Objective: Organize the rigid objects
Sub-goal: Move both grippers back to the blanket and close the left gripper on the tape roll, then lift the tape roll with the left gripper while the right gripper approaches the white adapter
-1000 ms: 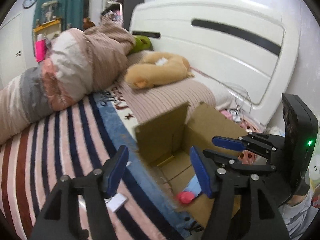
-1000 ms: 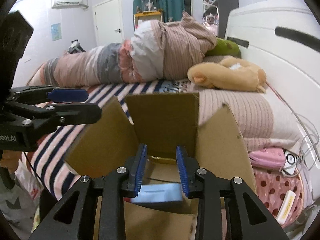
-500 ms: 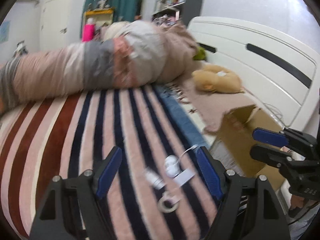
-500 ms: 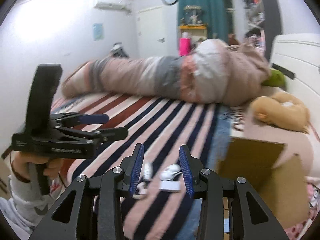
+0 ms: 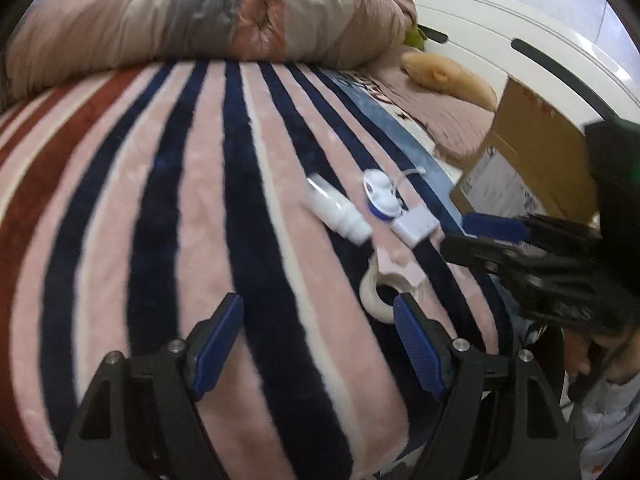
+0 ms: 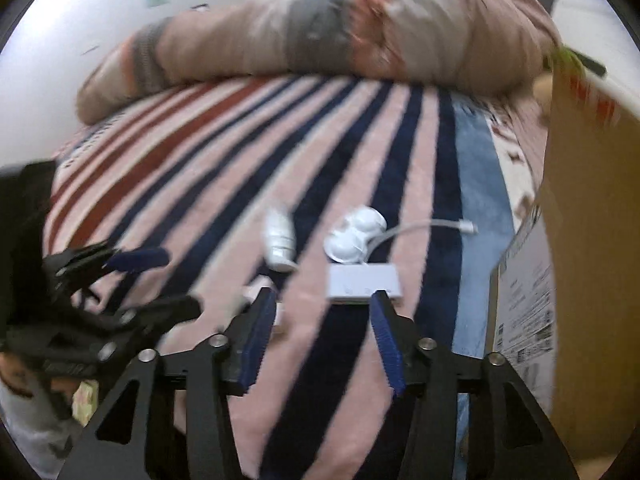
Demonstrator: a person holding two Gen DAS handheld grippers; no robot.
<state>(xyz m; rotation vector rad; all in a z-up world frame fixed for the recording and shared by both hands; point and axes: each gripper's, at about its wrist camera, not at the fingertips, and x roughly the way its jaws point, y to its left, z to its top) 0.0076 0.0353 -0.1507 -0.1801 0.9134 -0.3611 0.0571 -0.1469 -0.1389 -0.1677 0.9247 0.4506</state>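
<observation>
The flat white rectangular plastic adapter [image 6: 363, 283] is lying on the pink-and-navy striped fleece blanket [image 6: 224, 184] of the bed, its long axis running crosswise to the right claw's [image 6: 322, 338] fingers. In the right wrist view it is sitting at about 12 o'clock from that claw, just ahead of the blue pads and a little toward the right-hand one. The right claw is standing moderately parted and carrying nothing, and the gap looks narrower than the adapter's length, so a grasp would likely have to take it across its short side.

Touching the adapter's far edge is the white coiled earphone bundle with a trailing cable [image 6: 356, 236], at roughly 12 o'clock beyond it. The small white plastic bottle [image 6: 280, 240] is lying near it at about 11 o'clock, its long axis pointing away from the claw. The white tape roll [image 5: 384, 288] is resting just ahead of the left claw [image 5: 320, 342], at its 1 o'clock; that claw is spread wide and empty.

The brown cardboard box [image 6: 588, 240] is standing at 3 o'clock of the right claw, just beside the cluster. The right claw appears nearer the adapter and the box.
</observation>
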